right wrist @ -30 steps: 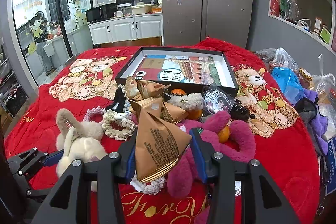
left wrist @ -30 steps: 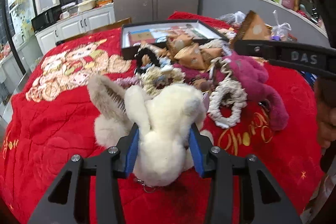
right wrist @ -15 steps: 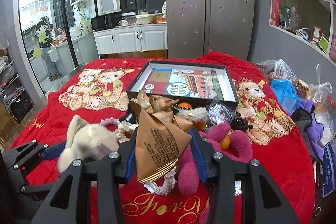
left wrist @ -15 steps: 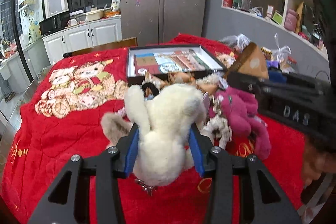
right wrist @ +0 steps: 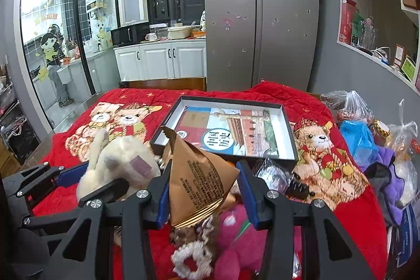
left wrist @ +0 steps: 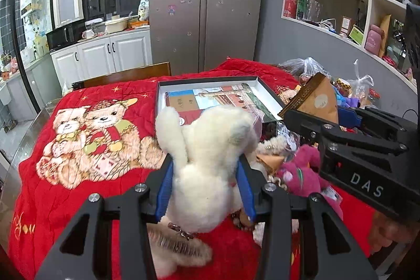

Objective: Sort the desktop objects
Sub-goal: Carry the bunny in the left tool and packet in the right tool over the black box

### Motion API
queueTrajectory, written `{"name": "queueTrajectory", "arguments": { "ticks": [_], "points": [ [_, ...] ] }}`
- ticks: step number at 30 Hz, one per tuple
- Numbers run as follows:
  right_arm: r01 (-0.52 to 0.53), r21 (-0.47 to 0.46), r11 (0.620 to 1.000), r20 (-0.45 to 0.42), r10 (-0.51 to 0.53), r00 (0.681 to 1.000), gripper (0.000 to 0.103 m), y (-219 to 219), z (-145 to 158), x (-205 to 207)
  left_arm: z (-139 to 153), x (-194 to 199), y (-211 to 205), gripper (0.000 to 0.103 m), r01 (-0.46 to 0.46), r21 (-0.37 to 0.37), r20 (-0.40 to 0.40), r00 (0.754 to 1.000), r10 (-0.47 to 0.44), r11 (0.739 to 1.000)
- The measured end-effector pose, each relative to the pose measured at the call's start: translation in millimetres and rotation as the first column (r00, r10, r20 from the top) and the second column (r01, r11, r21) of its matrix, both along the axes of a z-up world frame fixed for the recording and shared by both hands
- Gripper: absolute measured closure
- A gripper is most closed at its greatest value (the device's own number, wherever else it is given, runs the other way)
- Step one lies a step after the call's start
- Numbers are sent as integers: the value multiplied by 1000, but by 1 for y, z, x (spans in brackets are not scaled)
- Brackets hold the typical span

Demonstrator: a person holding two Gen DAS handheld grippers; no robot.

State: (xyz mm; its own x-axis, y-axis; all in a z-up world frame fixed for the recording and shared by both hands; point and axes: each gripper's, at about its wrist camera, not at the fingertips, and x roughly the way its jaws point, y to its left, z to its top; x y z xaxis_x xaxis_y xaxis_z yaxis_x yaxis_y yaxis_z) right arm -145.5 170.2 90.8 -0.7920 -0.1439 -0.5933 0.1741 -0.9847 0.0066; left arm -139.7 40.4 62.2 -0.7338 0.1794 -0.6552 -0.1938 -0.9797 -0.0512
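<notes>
My left gripper (left wrist: 204, 188) is shut on a white plush rabbit (left wrist: 207, 164), held up above the red blanket; a metal clasp hangs under it. The same rabbit (right wrist: 118, 164) shows at the left of the right wrist view. My right gripper (right wrist: 203, 190) is shut on a brown triangular paper packet (right wrist: 199, 183), lifted over the pile. That packet (left wrist: 315, 101) and its gripper also show at the right in the left wrist view. A shallow black box (right wrist: 288, 133) with a printed picture inside lies beyond both. The box (left wrist: 270, 93) sits behind the rabbit in the left wrist view.
A pink plush toy (right wrist: 236, 240), a white scrunchie (right wrist: 189, 259) and more brown packets (left wrist: 273, 162) lie heaped under the grippers. Plastic bags (right wrist: 359, 138) and purple cloth crowd the right edge. The red bear-print blanket (left wrist: 86, 138) spreads out to the left. A person's hand shows at lower right.
Both grippers have risen with their loads. The rabbit came off the blanket and now hangs higher, nearer the box. The packet sits higher above the pile.
</notes>
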Motion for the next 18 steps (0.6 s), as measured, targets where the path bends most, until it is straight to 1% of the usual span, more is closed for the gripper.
{"name": "queueTrajectory", "arguments": {
  "ticks": [3,7,10,13,18],
  "points": [
    [4,5,1000,7,-4,1000,57,2,0,-17,-3,-22,2,57,5,-1,17,1000,-5,1000],
    [12,27,1000,22,-13,1000,57,4,-5,-43,-5,-51,7,57,25,-2,24,999,-25,1000],
    [21,25,999,34,-22,999,57,8,-8,-66,-5,-76,11,57,35,-3,26,999,-35,999],
    [26,40,999,53,-28,998,57,11,-14,-89,-6,-103,12,57,39,8,37,999,-39,999],
    [16,49,999,81,-20,997,57,13,-23,-123,-9,-141,18,57,38,-18,52,998,-37,999]
  ]
}}
